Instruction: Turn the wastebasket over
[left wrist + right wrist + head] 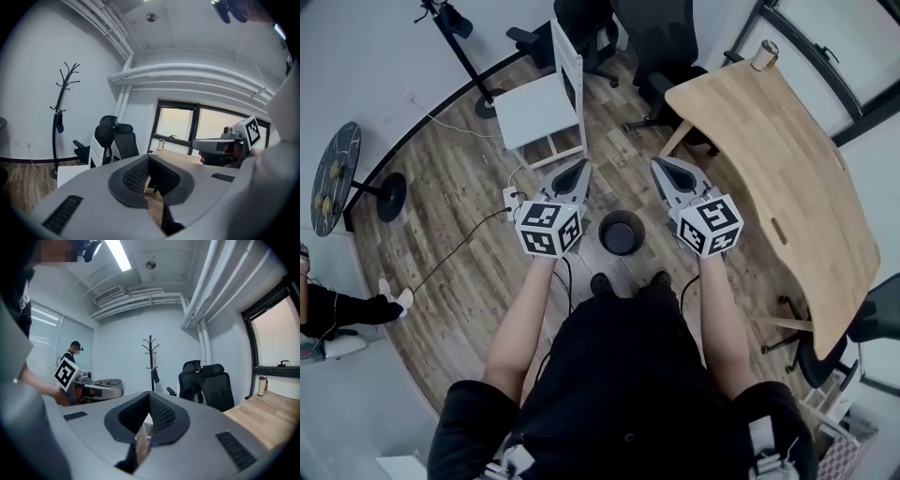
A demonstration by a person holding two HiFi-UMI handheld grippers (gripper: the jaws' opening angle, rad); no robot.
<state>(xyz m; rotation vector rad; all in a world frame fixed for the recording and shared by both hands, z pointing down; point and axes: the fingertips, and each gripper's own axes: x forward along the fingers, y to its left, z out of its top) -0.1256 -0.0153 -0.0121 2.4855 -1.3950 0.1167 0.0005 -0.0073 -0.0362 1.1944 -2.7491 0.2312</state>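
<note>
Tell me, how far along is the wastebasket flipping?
Nothing done yet: the wastebasket stands on the floor, seemingly mouth up. Both the left gripper and right gripper are shut and empty, held either side of it. Still left: grabbing and turning it over.

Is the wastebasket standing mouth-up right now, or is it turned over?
Upright, mouth up: the head view looks down into the wastebasket, showing its round rim and dark inside, standing on the wooden floor.
</note>
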